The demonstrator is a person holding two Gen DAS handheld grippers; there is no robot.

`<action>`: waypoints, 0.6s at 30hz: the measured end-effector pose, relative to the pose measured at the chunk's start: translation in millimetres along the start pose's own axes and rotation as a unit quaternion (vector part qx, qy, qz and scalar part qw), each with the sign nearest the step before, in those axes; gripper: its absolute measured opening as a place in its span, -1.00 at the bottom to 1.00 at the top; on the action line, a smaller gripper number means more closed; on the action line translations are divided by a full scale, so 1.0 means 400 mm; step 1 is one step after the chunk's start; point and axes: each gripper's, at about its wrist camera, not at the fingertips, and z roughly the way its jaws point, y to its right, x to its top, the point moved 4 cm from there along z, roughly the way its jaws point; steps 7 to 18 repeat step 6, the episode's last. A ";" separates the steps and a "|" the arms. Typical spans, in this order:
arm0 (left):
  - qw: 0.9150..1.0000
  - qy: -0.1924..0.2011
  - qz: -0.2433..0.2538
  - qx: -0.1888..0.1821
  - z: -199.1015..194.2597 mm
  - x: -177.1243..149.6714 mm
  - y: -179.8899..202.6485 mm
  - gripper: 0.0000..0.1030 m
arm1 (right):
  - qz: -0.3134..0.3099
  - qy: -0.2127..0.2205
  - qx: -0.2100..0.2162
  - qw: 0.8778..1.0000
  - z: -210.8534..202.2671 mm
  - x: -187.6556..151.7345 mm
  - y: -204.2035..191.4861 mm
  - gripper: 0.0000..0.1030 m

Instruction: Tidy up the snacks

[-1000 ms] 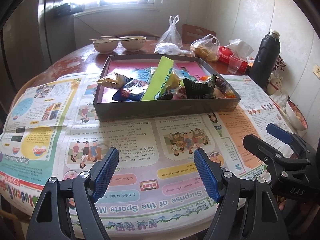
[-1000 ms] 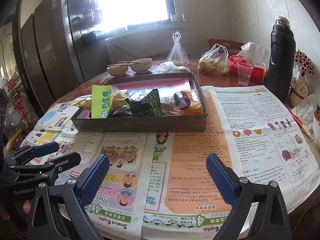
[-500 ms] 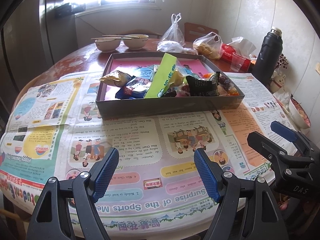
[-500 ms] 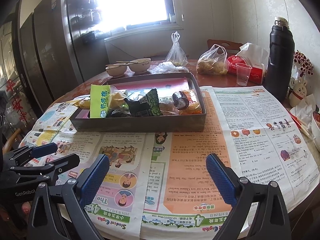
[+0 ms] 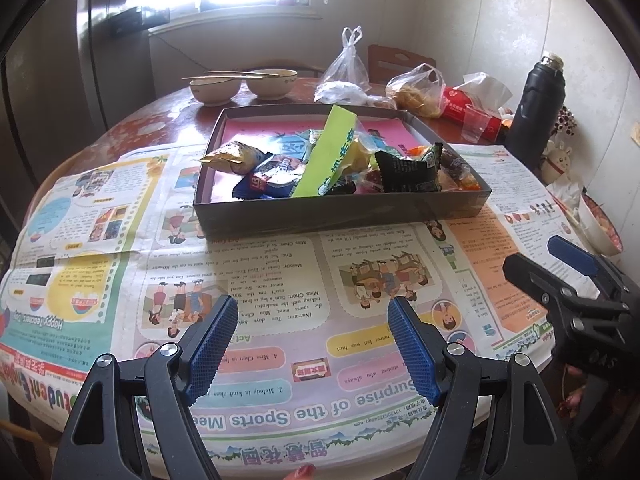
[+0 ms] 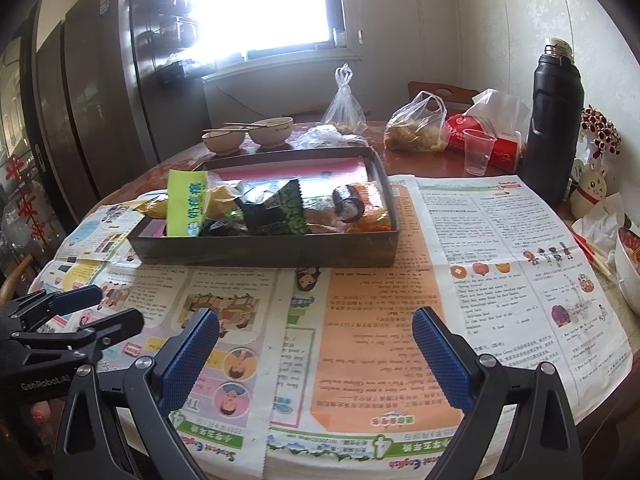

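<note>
A shallow dark box (image 5: 340, 214) (image 6: 264, 250) sits on the newspaper-covered round table and holds several snack packets heaped along its near side. A tall light green packet (image 5: 328, 152) (image 6: 187, 204) leans upright, with a black-and-green packet (image 5: 408, 172) (image 6: 276, 210) beside it. My left gripper (image 5: 312, 316) is open and empty over the newspaper, short of the box. My right gripper (image 6: 316, 328) is open and empty, also short of the box. Each gripper shows at the edge of the other's view.
Two bowls with chopsticks (image 5: 244, 84), plastic bags (image 5: 416, 88), a red tissue pack (image 6: 488, 136), a clear cup (image 6: 478, 152) and a black flask (image 6: 552, 120) stand behind the box. A bowl (image 6: 628, 268) sits at the right table edge.
Both grippers have drawn back slightly from the box and stay open. The box and snacks have not moved.
</note>
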 end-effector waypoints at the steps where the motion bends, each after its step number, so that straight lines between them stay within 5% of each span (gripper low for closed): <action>1: 1.000 0.005 -0.004 -0.002 -0.001 0.003 -0.006 0.53 | 0.002 0.001 -0.004 1.000 0.001 0.002 0.008 0.90; 18: 0.999 0.021 -0.023 -0.010 -0.006 0.023 -0.043 0.53 | 0.019 -0.005 -0.022 1.000 0.025 0.019 0.067 0.90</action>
